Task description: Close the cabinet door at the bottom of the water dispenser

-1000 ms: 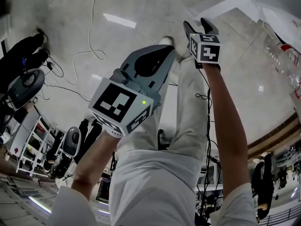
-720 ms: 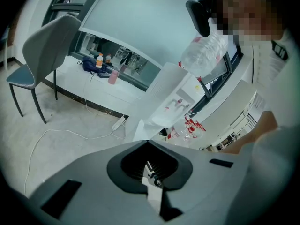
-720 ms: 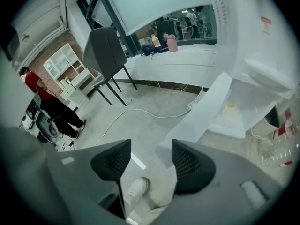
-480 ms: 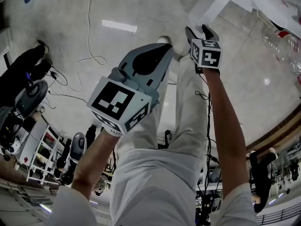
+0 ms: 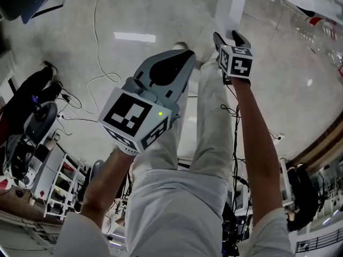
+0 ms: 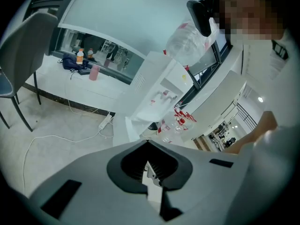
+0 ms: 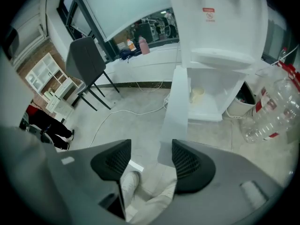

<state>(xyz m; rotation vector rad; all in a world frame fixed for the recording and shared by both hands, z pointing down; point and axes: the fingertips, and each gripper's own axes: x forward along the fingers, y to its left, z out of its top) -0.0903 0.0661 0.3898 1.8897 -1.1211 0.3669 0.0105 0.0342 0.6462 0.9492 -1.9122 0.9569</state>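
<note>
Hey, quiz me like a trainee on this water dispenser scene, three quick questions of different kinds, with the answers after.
1. True or false: the cabinet door under the water dispenser is already shut.
2. Multiple choice: the right claw is A) open, B) shut on the door, C) shut and empty.
3. Fill in: the clear bottles beside the dispenser lie on the ___.

Key: 1 false, it stands open; 2 A; 3 floor.
</note>
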